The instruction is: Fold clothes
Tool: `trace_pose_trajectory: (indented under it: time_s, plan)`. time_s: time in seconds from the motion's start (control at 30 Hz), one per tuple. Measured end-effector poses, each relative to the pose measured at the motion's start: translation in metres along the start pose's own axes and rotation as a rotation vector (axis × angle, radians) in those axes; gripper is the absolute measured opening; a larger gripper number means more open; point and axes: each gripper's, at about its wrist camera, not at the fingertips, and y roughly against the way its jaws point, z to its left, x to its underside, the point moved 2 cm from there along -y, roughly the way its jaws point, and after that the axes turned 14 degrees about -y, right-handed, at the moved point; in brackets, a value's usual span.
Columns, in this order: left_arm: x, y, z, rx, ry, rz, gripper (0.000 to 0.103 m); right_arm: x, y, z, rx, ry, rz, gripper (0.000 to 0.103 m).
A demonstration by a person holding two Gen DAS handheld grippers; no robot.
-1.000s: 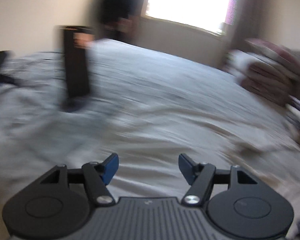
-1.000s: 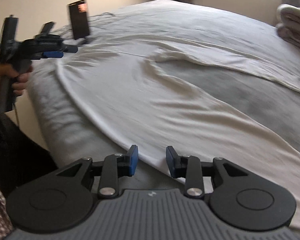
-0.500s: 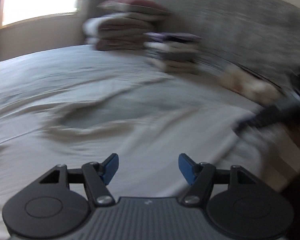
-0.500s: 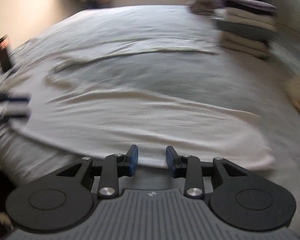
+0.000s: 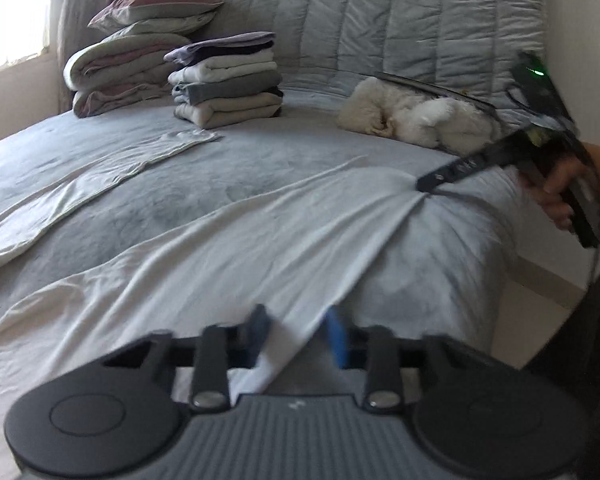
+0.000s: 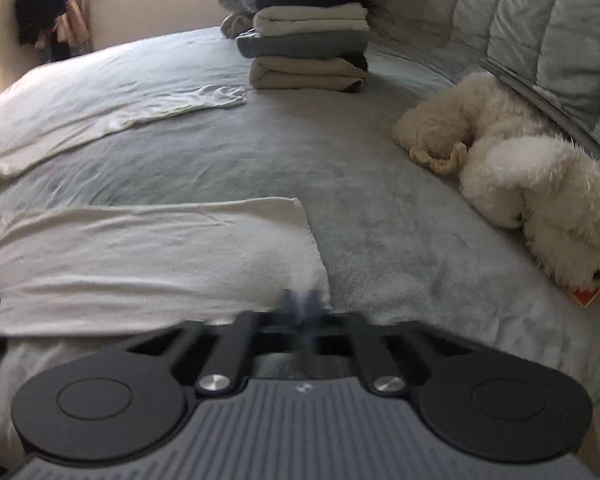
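Two hand-held grippers: my right hand-held gripper (image 6: 304,304) pinches the white garment (image 6: 148,256)'s corner, my left hand-held gripper (image 5: 298,332) spread around its edge on the bed (image 6: 380,216).

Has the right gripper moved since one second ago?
Yes. The right gripper has gone toward the headboard end: the folded stack now stands ahead, and it is shut on the white garment.

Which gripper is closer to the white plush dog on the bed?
Right. The right gripper pinches the white cloth just in front of the plush dog; the left gripper is farther down the bed's edge.
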Motion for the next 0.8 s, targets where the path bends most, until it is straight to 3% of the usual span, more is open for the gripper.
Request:
trace_pose_trajectory:
  time_s: [0.23,0.37,0.4,0.47,0.5,0.6,0.7,0.8]
  plan:
    - [-0.009,0.009,0.009,0.132,0.118,-0.02,0.002,-0.001,0.013,-0.004,0.096,0.069,-0.005,0.0]
    - [0.002,0.0,0.003,0.141,0.099,0.015,0.004,0.005,0.003,0.001,0.124,0.108,0.035,0.001]
    - [0.002,0.002,0.003,0.142,0.102,0.008,0.007,0.006,0.002,0.004,0.132,0.122,0.033,0.003]
    - [0.0,0.007,0.005,0.149,0.109,-0.003,0.022,0.004,0.004,0.005,0.127,0.116,0.018,0.014]
    - [0.0,0.011,0.006,0.145,0.114,-0.011,0.036,0.002,0.004,0.005,0.128,0.107,0.008,0.018]
    - [0.003,0.02,0.017,0.084,0.151,-0.028,0.039,-0.004,0.005,0.009,0.115,0.092,-0.027,0.034]
    - [0.01,0.028,0.033,0.007,0.203,-0.034,0.04,-0.008,0.004,0.018,0.081,0.078,-0.038,0.036]
    - [0.016,0.037,0.049,-0.07,0.261,-0.041,0.054,-0.013,0.003,0.031,0.038,0.067,-0.039,0.039]
